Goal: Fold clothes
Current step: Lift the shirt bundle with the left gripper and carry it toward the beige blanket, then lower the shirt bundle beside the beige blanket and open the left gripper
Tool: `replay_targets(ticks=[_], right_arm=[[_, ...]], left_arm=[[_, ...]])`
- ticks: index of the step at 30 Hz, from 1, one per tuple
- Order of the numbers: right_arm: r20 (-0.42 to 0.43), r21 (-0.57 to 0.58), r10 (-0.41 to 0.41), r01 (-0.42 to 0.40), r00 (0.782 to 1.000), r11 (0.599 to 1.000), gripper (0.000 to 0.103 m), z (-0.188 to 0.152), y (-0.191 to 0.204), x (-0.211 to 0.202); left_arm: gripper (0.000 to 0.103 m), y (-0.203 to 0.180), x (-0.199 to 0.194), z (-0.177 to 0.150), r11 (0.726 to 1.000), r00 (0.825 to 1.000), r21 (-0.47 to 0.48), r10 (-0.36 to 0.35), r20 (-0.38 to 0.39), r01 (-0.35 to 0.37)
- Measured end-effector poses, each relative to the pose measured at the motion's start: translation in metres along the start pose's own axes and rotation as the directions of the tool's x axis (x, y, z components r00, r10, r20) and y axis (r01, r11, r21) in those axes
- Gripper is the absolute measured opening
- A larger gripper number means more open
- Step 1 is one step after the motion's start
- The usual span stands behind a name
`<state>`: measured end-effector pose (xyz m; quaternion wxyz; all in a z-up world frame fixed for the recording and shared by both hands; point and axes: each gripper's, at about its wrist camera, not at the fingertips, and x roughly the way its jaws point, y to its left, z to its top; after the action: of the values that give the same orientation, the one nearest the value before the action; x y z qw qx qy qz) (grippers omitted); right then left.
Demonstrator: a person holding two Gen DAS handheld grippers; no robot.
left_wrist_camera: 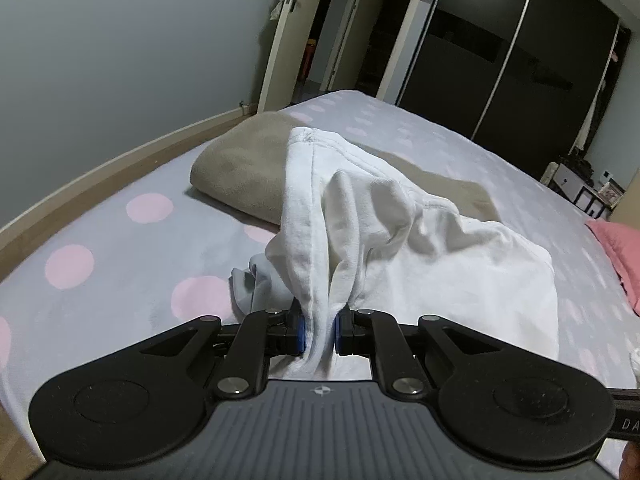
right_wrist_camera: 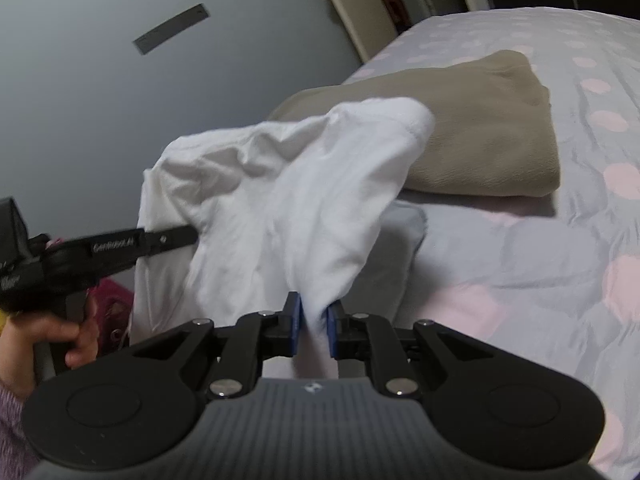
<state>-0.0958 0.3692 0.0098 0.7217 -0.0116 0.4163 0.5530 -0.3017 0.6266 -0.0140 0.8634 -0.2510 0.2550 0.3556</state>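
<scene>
A white garment (left_wrist_camera: 400, 232) is held up over the bed, bunched and draped. My left gripper (left_wrist_camera: 319, 330) is shut on a hem of it, blue pads pinching the cloth. In the right wrist view the same white garment (right_wrist_camera: 280, 184) hangs between both tools, and my right gripper (right_wrist_camera: 313, 330) is shut on another edge of it. The left tool (right_wrist_camera: 100, 248), held by a hand, shows at the left of that view with its tip hidden in the cloth. A pale grey cloth (left_wrist_camera: 256, 284) lies under the garment on the bed.
A folded tan blanket (left_wrist_camera: 244, 168) lies on the polka-dot bedspread (left_wrist_camera: 120, 248) behind the garment; it also shows in the right wrist view (right_wrist_camera: 492, 132). A pink item (left_wrist_camera: 620, 248) lies at the right. Wall, open door and dark wardrobe (left_wrist_camera: 500, 60) stand beyond the bed.
</scene>
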Motion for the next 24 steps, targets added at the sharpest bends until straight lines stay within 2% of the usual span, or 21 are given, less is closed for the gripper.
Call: replay_targets(ticks=[5,10,13,15,17,19,20,23,24], right_arm=[[-0.021,0.021,-0.042,0.043,0.999,0.999,0.014,0.0,-0.009,0.019],[-0.035,0.052,-0.066,0.068,0.997,0.996,0.014,-0.001,-0.023,0.044],[-0.054,0.06,-0.076,0.079,0.996,0.995,0.015,-0.004,-0.036,0.058],[-0.068,0.062,-0.079,0.083,0.995,0.995,0.017,-0.004,-0.043,0.063],[-0.054,0.053,-0.081,0.084,0.995,0.995,0.021,-0.006,-0.047,0.06],[-0.023,0.021,-0.122,0.122,0.992,0.992,0.034,-0.008,-0.046,0.052],[-0.01,-0.002,-0.142,0.142,0.99,0.99,0.036,-0.009,-0.045,0.048],[0.048,-0.069,-0.178,0.181,0.983,0.981,0.033,-0.009,-0.042,0.034],[0.077,-0.098,-0.194,0.201,0.978,0.975,0.028,-0.008,-0.04,0.03]], left_arm=[[0.011,0.003,0.031,-0.005,1.0,0.999,0.01,0.002,-0.034,-0.002],[0.013,0.003,0.05,-0.015,0.998,0.997,0.041,0.041,-0.061,-0.038],[0.024,0.006,0.048,-0.018,0.995,0.995,0.05,0.091,-0.047,-0.089],[0.026,0.008,0.042,-0.018,0.991,0.991,0.04,0.129,-0.035,-0.127],[0.026,0.012,0.031,-0.017,0.985,0.985,0.03,0.17,-0.008,-0.169],[0.026,0.014,0.02,-0.015,0.978,0.978,0.023,0.207,0.023,-0.207],[0.026,0.014,0.014,-0.015,0.977,0.977,0.024,0.21,0.03,-0.21],[0.026,0.009,-0.001,-0.013,0.982,0.983,0.043,0.182,0.027,-0.183],[0.026,0.003,-0.005,-0.014,0.984,0.986,0.068,0.166,0.023,-0.167]])
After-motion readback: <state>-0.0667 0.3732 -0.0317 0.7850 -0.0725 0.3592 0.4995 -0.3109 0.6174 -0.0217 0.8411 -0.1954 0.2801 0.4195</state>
